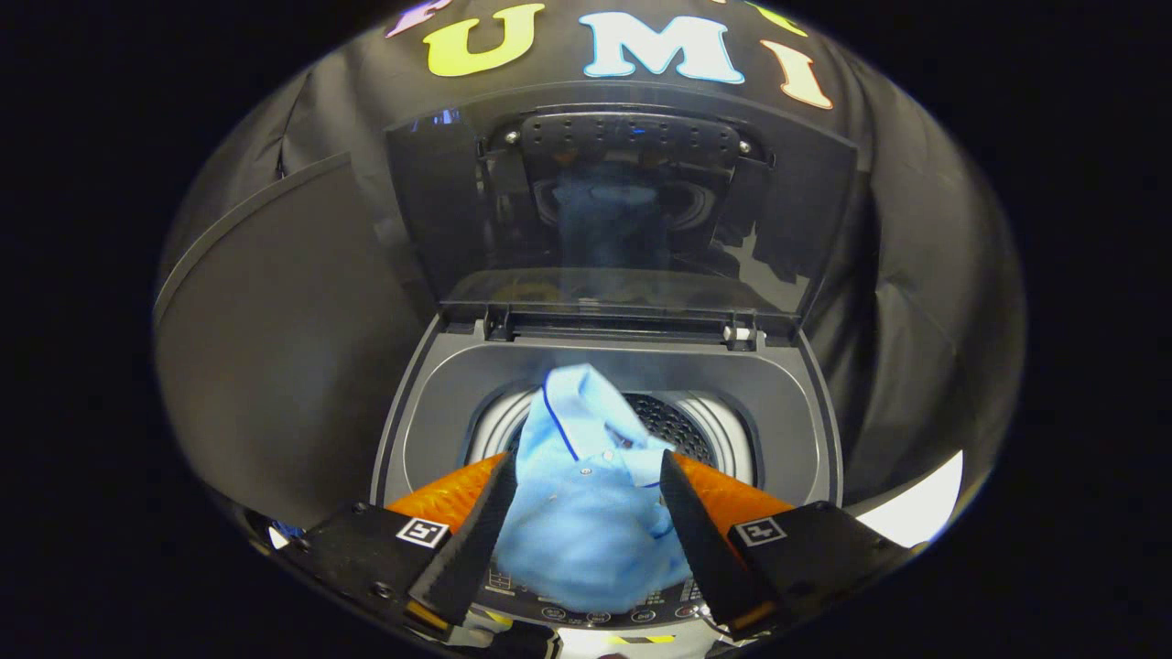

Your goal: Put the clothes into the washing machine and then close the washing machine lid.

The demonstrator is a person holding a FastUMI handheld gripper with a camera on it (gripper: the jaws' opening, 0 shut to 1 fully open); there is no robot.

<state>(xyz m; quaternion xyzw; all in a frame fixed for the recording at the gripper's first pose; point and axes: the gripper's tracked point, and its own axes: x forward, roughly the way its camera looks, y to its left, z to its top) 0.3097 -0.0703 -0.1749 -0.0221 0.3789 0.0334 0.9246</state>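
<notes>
Gripper view: gripper holding a light blue shirt bunched between its two fingers, jaws narrowed onto the cloth from both sides, both pressing it. Hanging over the front edge of the washing machine, the bundle's lower part draped above the control panel and its upper part, collar end forward, reaching out over the drum. Long axis of the bundle running straight ahead along the fingers, toward the hinge. Drum opening just ahead of and beneath the fingertips (perforated wall showing past the shirt on the right), so the drop lies forward and down, not sideways. Lid standing upright at the back, fully raised, well beyond the shirt, its glass giving a faint reflection of the cloth.

By the look of it, still the loading step: shirt not yet inside, lid not yet touched. Likely needs a little more forward reach before letting go, lest the near part of the cloth land on the panel.
</notes>
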